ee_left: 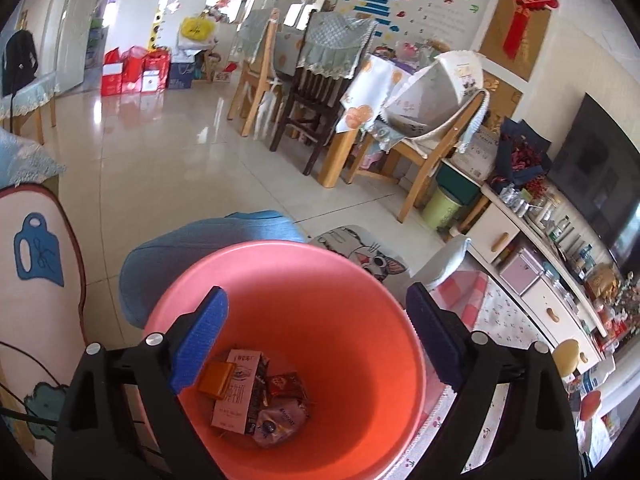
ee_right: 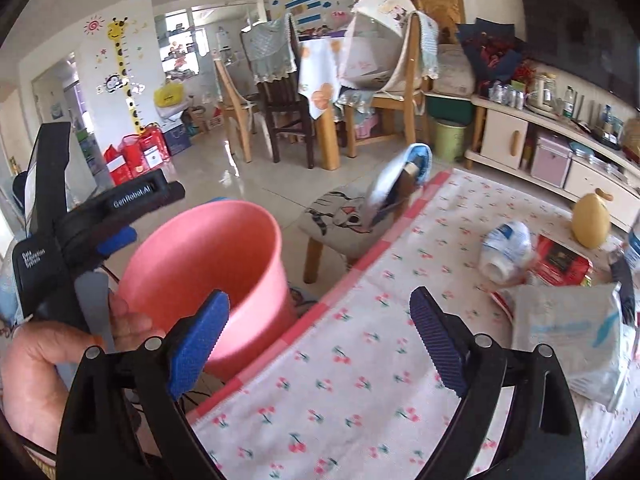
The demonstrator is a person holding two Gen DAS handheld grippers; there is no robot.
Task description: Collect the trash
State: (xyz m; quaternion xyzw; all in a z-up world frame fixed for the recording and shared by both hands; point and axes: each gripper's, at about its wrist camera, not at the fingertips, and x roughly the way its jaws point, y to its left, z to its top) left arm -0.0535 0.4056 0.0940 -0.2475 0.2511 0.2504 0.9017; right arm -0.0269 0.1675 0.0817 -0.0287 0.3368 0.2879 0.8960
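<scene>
Left gripper [ee_left: 316,336]: jaws spread wide, nothing between the pads, poised over the mouth of the bucket [ee_left: 360,400]. Seen also from the right wrist view as a black unit [ee_right: 96,216] held in a hand [ee_right: 36,364], just left of the right gripper.

Bucket: pink, directly below and ahead of the left gripper; left of the right gripper, beside the table edge.

Bucket contents, at the bottom, below the left pads:
- carton [ee_left: 236,392], pale pink, lying flat
- orange packet [ee_left: 218,378], on the carton's left edge
- red wrapper [ee_left: 286,386], right of the carton
- pink pouch [ee_left: 280,424], nearest the camera, touching the carton

Right gripper [ee_right: 320,344]: jaws spread wide, holding nothing, above the cloth [ee_right: 360,380] with cherry print and pink checked border.

Trash on the cloth, ahead and right of the right gripper:
- white pack [ee_right: 576,340], blue print, just right of the right finger
- crumpled bottle [ee_right: 506,248], farther ahead, on its side
- red box [ee_right: 560,260], touching the bottle's right side
- yellow gourd-shaped jar [ee_right: 590,220], upright, beyond the red box

Blurred blue-and-white item [ee_right: 400,184]: ahead of the right gripper, at the far edge of the cloth; identity not clear.

Stool [ee_right: 340,216]: cat-print cushion, ahead of the right gripper, between bucket and table.
</scene>
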